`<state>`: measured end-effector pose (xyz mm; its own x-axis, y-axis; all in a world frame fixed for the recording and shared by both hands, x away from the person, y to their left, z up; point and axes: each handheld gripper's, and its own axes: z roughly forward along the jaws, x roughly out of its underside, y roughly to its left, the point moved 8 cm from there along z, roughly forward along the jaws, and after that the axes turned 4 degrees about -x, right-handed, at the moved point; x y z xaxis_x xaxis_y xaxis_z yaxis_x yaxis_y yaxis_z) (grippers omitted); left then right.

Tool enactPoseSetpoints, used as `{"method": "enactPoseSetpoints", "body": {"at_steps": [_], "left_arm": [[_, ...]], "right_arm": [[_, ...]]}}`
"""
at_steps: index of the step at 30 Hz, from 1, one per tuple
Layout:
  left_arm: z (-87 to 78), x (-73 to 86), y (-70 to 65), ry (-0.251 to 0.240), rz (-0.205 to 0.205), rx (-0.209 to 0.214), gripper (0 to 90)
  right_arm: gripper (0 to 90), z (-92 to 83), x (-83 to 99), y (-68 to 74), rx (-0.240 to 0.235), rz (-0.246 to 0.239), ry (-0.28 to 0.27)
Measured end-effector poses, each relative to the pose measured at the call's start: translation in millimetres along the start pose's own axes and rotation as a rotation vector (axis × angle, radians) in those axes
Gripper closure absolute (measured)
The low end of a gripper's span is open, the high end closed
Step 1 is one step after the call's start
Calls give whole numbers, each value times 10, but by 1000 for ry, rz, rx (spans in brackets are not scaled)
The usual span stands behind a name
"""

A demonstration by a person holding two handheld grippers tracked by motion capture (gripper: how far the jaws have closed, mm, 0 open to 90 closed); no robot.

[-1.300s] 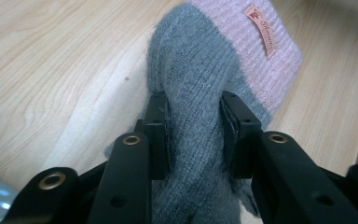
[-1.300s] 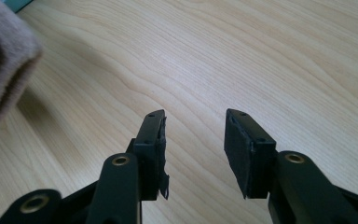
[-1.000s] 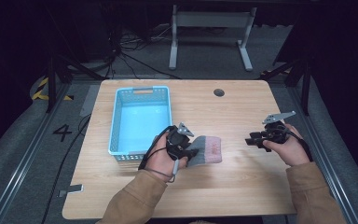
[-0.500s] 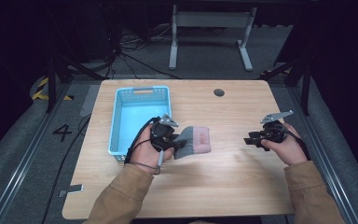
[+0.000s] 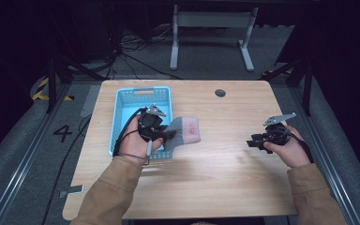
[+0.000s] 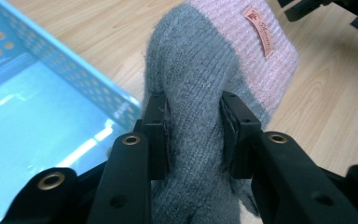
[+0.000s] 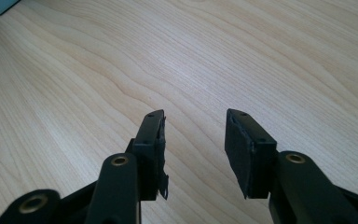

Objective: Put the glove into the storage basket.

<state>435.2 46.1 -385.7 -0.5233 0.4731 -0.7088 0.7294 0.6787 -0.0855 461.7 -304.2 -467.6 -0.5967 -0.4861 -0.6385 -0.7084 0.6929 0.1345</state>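
Sock's (image 6: 200,88) label text illegible

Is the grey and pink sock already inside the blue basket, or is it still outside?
Outside. The left gripper is shut on the sock, holding it beside the blue basket, over the near right rim.

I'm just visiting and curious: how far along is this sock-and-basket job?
Done: the left gripper is shut on the grey sock with a pink cuff and holds it off the wooden table, at the near right corner of the blue basket. In hand: bringing it over the basket. Left: letting go inside. The right gripper waits open, holding nothing.
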Motion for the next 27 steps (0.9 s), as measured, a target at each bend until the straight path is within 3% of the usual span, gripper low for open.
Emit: {"method": "enactPoseSetpoints", "body": {"at_steps": [6,13,17,27], "left_arm": [[-119,-33,148,-14,-12,-19,674],[-203,-32,431,-4,-17,-69,674],[-198,-30,590,2,-17,-102,673],[-114,23,889,21,-38,-124,673]], "right_arm": [[591,-10,47,-9,7,9,4],[589,-33,114,-23,11,23,7],[588,-55,159,-31,15,32,7],[584,-87,246,-47,23,45,13]]}}
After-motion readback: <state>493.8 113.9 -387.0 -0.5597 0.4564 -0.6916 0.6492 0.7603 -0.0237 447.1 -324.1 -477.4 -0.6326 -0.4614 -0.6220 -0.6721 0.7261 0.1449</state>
